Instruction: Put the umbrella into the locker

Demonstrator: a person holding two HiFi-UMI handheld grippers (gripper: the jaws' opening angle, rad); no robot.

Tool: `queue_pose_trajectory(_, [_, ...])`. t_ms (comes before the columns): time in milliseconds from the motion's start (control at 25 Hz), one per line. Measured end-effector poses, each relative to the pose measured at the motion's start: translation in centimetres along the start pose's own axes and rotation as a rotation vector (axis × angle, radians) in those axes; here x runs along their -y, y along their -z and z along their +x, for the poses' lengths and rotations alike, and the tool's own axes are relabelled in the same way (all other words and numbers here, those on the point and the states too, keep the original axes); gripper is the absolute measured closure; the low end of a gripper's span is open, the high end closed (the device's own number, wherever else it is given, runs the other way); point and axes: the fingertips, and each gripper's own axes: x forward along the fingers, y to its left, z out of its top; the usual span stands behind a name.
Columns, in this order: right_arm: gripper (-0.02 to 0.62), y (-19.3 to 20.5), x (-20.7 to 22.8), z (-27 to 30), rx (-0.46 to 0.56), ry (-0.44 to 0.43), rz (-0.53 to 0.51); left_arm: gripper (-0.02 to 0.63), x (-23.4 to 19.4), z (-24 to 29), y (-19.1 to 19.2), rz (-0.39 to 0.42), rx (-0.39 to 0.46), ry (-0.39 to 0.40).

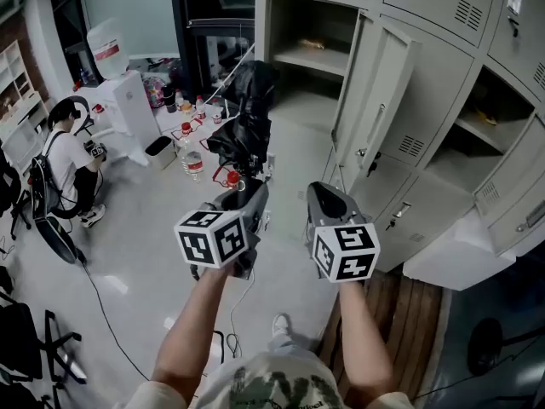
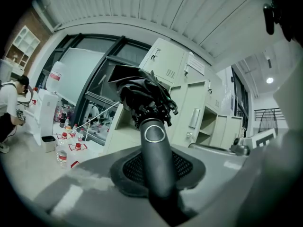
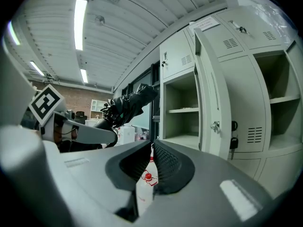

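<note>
A folded black umbrella (image 1: pixel 247 113) stands up from my left gripper (image 1: pixel 243 196), which is shut on its dark handle (image 2: pixel 156 160). The bunched canopy (image 2: pixel 144 98) points toward the grey lockers. In the right gripper view the umbrella (image 3: pixel 127 104) shows at the left, held by the left gripper (image 3: pixel 90 135). My right gripper (image 1: pixel 328 198) is beside it on the right, with its jaws (image 3: pixel 152 148) shut on nothing. An open locker compartment (image 1: pixel 302 49) with a shelf lies ahead, and its door (image 1: pixel 383 100) is swung out to the right.
A person (image 1: pixel 64 164) sits at the far left near a white water dispenser (image 1: pixel 128 100). Water bottles (image 1: pixel 192 156) and cables lie on the floor ahead. More open lockers (image 1: pixel 485 135) are on the right. A wooden bench (image 1: pixel 400 313) runs along the lower right.
</note>
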Motion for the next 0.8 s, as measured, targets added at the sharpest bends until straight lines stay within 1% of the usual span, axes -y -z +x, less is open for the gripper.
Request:
queue_pose_trajectory(160, [0.580, -0.9, 1.8, 3.5, 0.006, -0.028, 0.012, 0.515, -1.2, 3.7, -1.1, 0.001, 0.000, -0.009])
queue_pose_trajectory(400, [0.581, -3.0, 3.4, 7.0, 0.045, -0.072, 0.051, 0.515, -2.4, 7.7, -2.5, 0.007, 0.002, -0.021])
queue_pose_trajectory(640, [0.581, -3.3, 3.9, 9.0, 0.038, -0.100, 0.038, 0.515, -3.2, 10.0, -3.0, 0.013, 0.004, -0.035])
queue_pose_trajectory(800, [0.581, -3.5, 3.9, 9.4, 0.036, -0.117, 0.029, 0.515, -3.3, 10.6, -3.3, 0.014, 0.000, -0.047])
